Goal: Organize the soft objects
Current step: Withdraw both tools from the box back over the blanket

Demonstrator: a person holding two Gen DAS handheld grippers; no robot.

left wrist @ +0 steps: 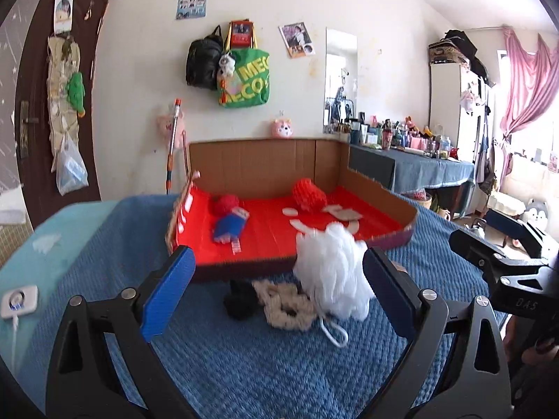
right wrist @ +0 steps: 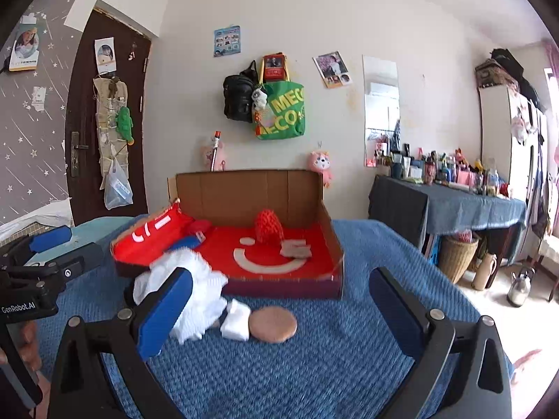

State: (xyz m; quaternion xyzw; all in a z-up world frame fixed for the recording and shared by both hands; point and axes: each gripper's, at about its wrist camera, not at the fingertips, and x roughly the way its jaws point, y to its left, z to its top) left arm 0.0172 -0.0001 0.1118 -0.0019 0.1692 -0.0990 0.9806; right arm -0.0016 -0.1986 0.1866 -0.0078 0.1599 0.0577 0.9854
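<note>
A cardboard box (left wrist: 258,164) with a red floor (right wrist: 279,255) stands on the blue bedspread (left wrist: 244,366). Inside lie a red knitted roll (left wrist: 309,193), a red ball (left wrist: 226,204) and a blue cloth piece (left wrist: 229,227). In front of the box lie a white mesh bath puff (left wrist: 332,276), a beige knitted piece (left wrist: 284,302) and a black soft item (left wrist: 239,298). My left gripper (left wrist: 279,300) is open, with these between its fingers further ahead. My right gripper (right wrist: 283,314) is open above a white sponge (right wrist: 236,321) and a round tan pad (right wrist: 272,324); the puff (right wrist: 195,296) sits by its left finger.
A white charger with a cable (left wrist: 19,302) lies at the bed's left edge. A cluttered dresser (right wrist: 454,202) with a blue cover stands to the right, baskets (right wrist: 456,256) below it. A door (right wrist: 87,122) is at the left. The other gripper shows at each view's edge (left wrist: 506,272).
</note>
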